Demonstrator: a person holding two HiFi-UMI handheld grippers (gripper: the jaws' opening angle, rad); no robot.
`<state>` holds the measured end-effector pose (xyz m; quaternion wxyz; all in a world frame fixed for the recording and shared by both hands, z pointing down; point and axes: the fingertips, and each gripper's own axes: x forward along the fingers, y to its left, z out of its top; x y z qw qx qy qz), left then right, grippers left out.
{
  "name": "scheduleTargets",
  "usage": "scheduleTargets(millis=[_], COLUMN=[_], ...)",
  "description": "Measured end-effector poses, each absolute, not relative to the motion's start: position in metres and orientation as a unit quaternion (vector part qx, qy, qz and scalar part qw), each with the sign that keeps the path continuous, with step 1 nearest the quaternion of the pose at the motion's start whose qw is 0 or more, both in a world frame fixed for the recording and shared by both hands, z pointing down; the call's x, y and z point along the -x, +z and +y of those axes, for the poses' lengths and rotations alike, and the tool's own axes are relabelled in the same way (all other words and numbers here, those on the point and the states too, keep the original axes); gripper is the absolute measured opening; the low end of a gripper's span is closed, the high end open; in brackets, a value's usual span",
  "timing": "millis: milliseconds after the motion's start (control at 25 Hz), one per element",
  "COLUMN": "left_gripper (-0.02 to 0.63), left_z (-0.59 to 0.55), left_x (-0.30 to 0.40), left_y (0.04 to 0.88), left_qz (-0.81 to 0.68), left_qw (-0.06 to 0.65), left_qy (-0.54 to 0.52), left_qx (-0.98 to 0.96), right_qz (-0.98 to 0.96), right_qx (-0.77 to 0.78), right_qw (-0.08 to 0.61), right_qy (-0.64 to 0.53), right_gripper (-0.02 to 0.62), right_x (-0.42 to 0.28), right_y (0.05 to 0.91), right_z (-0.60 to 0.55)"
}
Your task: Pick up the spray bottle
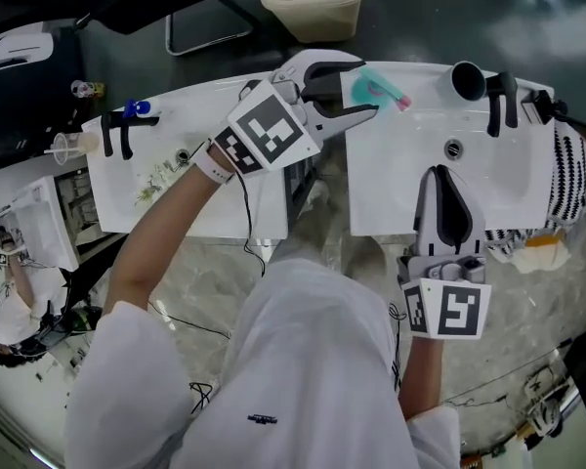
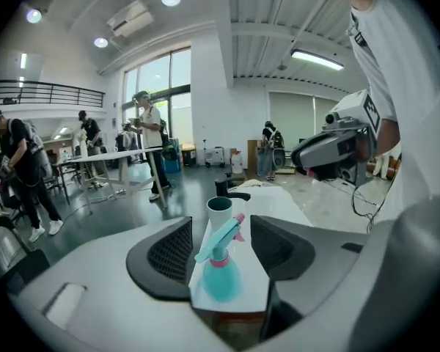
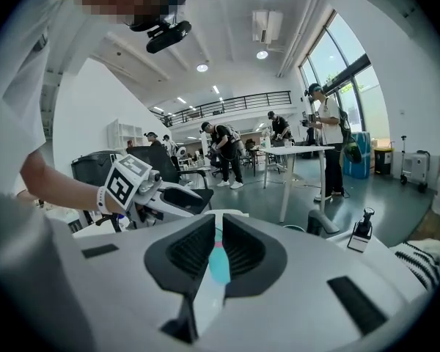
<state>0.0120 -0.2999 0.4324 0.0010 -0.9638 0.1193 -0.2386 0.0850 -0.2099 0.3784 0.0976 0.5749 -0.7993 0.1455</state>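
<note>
A teal spray bottle (image 1: 383, 90) with a pink collar and trigger lies on its side at the far left corner of the right white table (image 1: 420, 184). My left gripper (image 1: 363, 91) reaches over that corner, open, one jaw on each side of the bottle. In the left gripper view the bottle (image 2: 221, 273) lies between the pads and neither pad touches it. My right gripper (image 1: 444, 171) hovers over the near part of the same table and points away from me. Its jaws stand close together, with nothing gripped. In the right gripper view the bottle (image 3: 218, 264) shows as a teal sliver beyond the jaws.
A dark cup (image 1: 467, 81) and a black pump fitting (image 1: 501, 101) stand at the table's far right, a striped cloth (image 1: 571, 179) hangs off its right edge. A second white table (image 1: 225, 213) lies to the left across a narrow gap, with a black clamp (image 1: 117, 135). A beige bin (image 1: 313, 3) stands beyond.
</note>
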Motion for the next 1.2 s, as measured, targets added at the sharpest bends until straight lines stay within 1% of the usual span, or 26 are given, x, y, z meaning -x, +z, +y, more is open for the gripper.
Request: scheduleTargets(millis=[120, 320, 520, 760, 1040, 1120, 1200], left_gripper=[0.249, 0.264, 0.265, 0.265, 0.262, 0.235, 0.173], left_z=[-0.309, -0.314, -0.321, -0.318, -0.311, -0.313, -0.317], left_x=[-0.017, -0.025, -0.034, -0.043, -0.047, -0.047, -0.047], left_y=[0.452, 0.483, 0.505, 0.525, 0.540, 0.541, 0.539], left_qz=[0.096, 0.077, 0.060, 0.015, -0.004, 0.004, 0.021], left_qw=[-0.009, -0.030, -0.018, -0.031, -0.024, -0.022, -0.024], left_qy=[-0.247, -0.248, -0.251, -0.269, -0.288, -0.288, -0.282], left_qx=[0.964, 0.965, 0.966, 0.963, 0.957, 0.957, 0.959], right_qz=[-0.796, -0.791, -0.787, -0.782, -0.780, -0.780, -0.778], right_qx=[-0.577, -0.579, -0.581, -0.584, -0.587, -0.587, -0.589], right_qw=[0.102, 0.112, 0.122, 0.128, 0.127, 0.124, 0.124], right_qy=[0.151, 0.161, 0.169, 0.177, 0.178, 0.177, 0.178], right_gripper=[0.006, 0.006, 0.006, 0.006, 0.006, 0.006, 0.006], right_x=[-0.085, -0.084, -0.086, -0.087, -0.087, -0.088, -0.091], right_y=[0.385, 0.398, 0.408, 0.418, 0.417, 0.416, 0.416], right_z=[-0.210, -0.209, -0.205, -0.200, -0.196, -0.196, -0.194])
